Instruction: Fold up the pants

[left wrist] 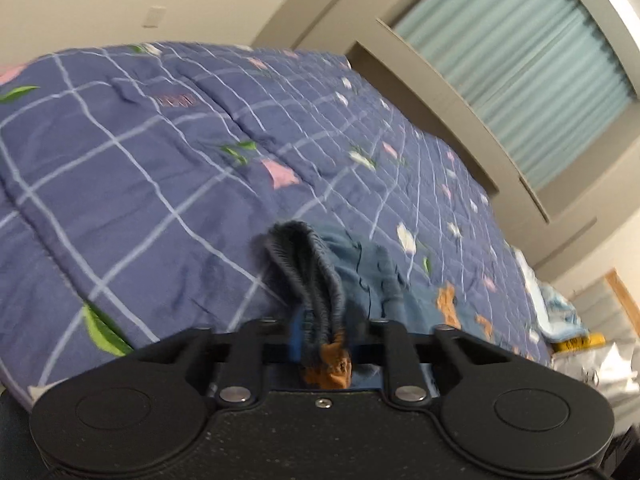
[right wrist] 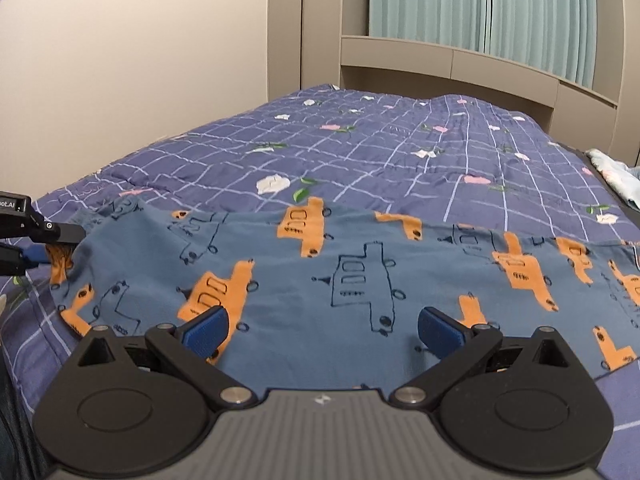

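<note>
1. My left gripper (left wrist: 324,344) is clamped on the pants (right wrist: 360,280): a bunched fold of the ribbed waistband (left wrist: 308,272) stands up between its fingers, with a scrap of the orange print pinched low in the grip.
2. The right wrist view confirms it. The left gripper (right wrist: 60,240) sits at the far left end of the garment, with cloth gathered in its tips.
3. My right gripper (right wrist: 320,330) stands wide, the blue pads (right wrist: 206,330) well apart and holding nothing. It hangs over the near edge of the pants; I cannot tell whether the pads touch the cloth.
4. The pants are blue with orange and outlined vehicle drawings. They lie spread sideways across the near part of the bed, on the quilt (right wrist: 380,152), mostly flat, with the left end lifted into a ridge.
5. The quilt is purple-blue with a pale grid and small flowers, and covers the bed up to the headboard (right wrist: 448,64).
6. Pale green curtains (right wrist: 480,8) hang behind the headboard.
7. At the right edge of the bed lies some light blue bedding (right wrist: 616,176).
</note>
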Demonstrator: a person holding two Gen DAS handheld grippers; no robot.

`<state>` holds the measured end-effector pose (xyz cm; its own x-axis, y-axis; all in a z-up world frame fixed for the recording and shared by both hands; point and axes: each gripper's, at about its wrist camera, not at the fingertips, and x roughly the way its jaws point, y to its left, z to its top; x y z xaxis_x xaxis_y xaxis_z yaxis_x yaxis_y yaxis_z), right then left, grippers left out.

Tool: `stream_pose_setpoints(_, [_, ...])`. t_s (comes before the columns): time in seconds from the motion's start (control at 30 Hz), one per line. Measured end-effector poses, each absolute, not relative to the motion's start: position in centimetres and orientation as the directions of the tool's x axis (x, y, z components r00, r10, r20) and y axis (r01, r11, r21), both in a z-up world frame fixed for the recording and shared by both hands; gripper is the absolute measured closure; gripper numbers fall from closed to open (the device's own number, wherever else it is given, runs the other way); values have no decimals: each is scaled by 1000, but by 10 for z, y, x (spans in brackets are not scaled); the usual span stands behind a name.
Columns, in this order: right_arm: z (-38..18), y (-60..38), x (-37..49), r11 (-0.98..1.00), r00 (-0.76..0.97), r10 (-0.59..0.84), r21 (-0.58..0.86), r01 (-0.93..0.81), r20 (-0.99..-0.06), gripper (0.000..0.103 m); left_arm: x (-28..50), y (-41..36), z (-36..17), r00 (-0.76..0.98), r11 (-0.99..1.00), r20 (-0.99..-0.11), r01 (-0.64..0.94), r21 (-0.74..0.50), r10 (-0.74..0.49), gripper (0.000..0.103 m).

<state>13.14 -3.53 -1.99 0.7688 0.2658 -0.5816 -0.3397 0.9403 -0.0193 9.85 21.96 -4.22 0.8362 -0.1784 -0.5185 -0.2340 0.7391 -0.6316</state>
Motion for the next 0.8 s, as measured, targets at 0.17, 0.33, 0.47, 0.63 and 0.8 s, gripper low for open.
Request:
stream_pose_setpoints(0.17, [-18,-39,129,941,772,272,-10,-338,-575,0,79,212,-13,880,780,-456,-190,-596,-133,86])
stream_pose_setpoints(0.33, [-12,-40,126,935,782,286,-16,-354,-554,0,65,202,14,895,854,-437,-157,-495,-88,87])
stream_pose_setpoints(0.47, [-16,-40,128,936,775,284,-14,-353,-565,0,74,209,-7,859,845,-509,-225,-485,-63,89])
stream_pose_setpoints(0.63, [-24,-42,132,938,760,277,-7,-347,-587,0,80,213,-30,820,842,-570,-271,-467,-52,92])
stream_pose_setpoints(0.8, [-26,-41,133,939,762,281,2,-344,-583,0,74,213,-15,832,861,-555,-275,-427,-10,55])
